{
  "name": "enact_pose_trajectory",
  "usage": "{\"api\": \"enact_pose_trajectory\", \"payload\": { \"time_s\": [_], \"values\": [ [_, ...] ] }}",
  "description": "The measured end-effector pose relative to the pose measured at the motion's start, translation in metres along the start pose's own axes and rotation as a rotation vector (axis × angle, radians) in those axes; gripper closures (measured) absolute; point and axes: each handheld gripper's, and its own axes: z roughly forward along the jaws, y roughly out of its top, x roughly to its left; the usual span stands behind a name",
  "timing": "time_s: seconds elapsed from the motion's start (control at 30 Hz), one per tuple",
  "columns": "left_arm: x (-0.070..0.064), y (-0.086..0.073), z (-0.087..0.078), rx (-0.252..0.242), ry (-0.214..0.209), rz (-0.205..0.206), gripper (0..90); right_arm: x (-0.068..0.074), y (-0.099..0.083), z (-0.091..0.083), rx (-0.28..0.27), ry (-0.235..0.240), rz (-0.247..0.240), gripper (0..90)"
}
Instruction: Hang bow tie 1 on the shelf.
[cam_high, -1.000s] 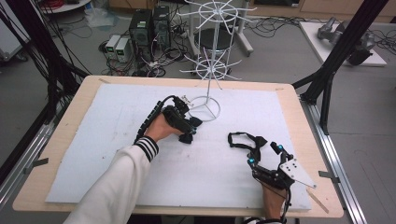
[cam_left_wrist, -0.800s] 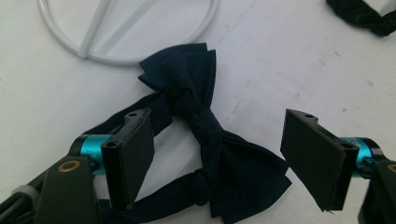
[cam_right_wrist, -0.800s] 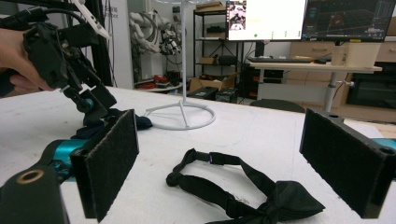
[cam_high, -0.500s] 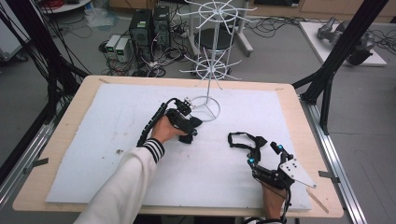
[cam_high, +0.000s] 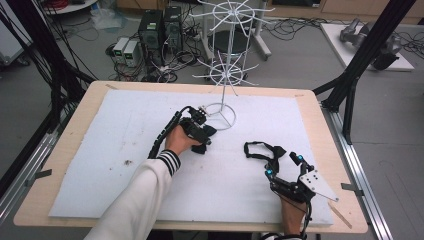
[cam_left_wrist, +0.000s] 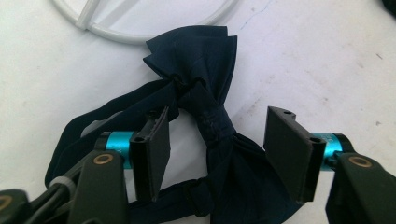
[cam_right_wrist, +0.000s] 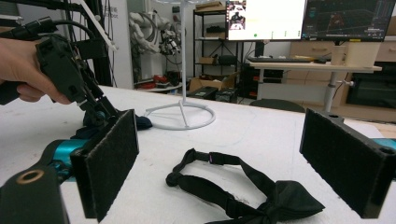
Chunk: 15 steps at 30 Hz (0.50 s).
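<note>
One desk (cam_high: 75, 165) fills the middle of the room, its top covered by one white mat (cam_high: 125, 135). Standing at the far side of the mat, a little right of centre, is one white wire rack (cam_high: 226, 75), a thin pole with two tiers of spokes and a ring base (cam_high: 220, 116) resting flat on the mat.

Two pairs of tongs are at work. The left tongs (cam_left_wrist: 215, 149) are held low at the middle of the desk, just near of the ring base, by a hand in a white sleeve with a striped cuff (cam_high: 169, 161). Their jaws stand apart, one on each side of the knot of a dark navy bow tie (cam_left_wrist: 210, 121), with a clear gap to either pad. That tie lies flat on the mat with its far wing almost touching the ring, and its strap loops out to the left.

The right tongs (cam_right_wrist: 224, 154) sit near the near right corner of the desk, jaws wide apart and holding nothing. Just ahead of them lies a second bow tie, a black bow tie (cam_right_wrist: 243, 191), flat on the mat with its strap curled in a loop toward the rack.

So two bow ties in all, well apart from each other, both on the mat.
</note>
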Motion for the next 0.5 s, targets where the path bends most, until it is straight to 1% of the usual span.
{"api": "enact_pose_trajectory", "payload": {
  "time_s": [0.07, 0.1, 0.17, 0.23, 0.3, 0.4, 0.43, 0.5],
  "values": [
    [-0.0009, 0.0002, 0.0004, 0.004, 0.007, 0.003, 46.2, 0.0001, 0.0000, 0.0001, -0.001, -0.001, 0.003, 11.0],
    [-0.0013, 0.0005, 0.0008, 0.005, 0.003, 0.007, 47.3, 0.0000, -0.0001, 0.0001, -0.001, 0.000, 0.002, 11.0],
    [-0.0031, 0.0007, 0.0020, 0.009, 0.010, 0.002, 50.8, 0.0003, 0.0000, -0.0001, 0.001, -0.002, 0.008, 11.0],
    [-0.0035, 0.0009, 0.0034, 0.016, 0.007, 0.011, 54.2, 0.0001, 0.0000, -0.0002, 0.001, -0.001, 0.007, 11.0],
    [-0.0047, 0.0004, 0.0059, 0.015, 0.007, 0.000, 57.0, 0.0001, 0.0000, 0.0000, -0.001, 0.000, 0.003, 11.0],
    [-0.0047, 0.0005, 0.0064, 0.013, 0.013, 0.001, 59.2, 0.0000, 0.0000, 0.0000, 0.000, 0.000, 0.000, 11.0],
    [-0.0039, 0.0003, 0.0055, 0.016, 0.018, 0.005, 61.0, -0.0002, 0.0000, 0.0000, 0.000, -0.001, -0.003, 11.0],
    [-0.0032, -0.0004, 0.0053, 0.008, 0.020, -0.003, 66.3, 0.0004, 0.0000, -0.0002, 0.003, -0.001, 0.003, 11.0]
  ]
}}
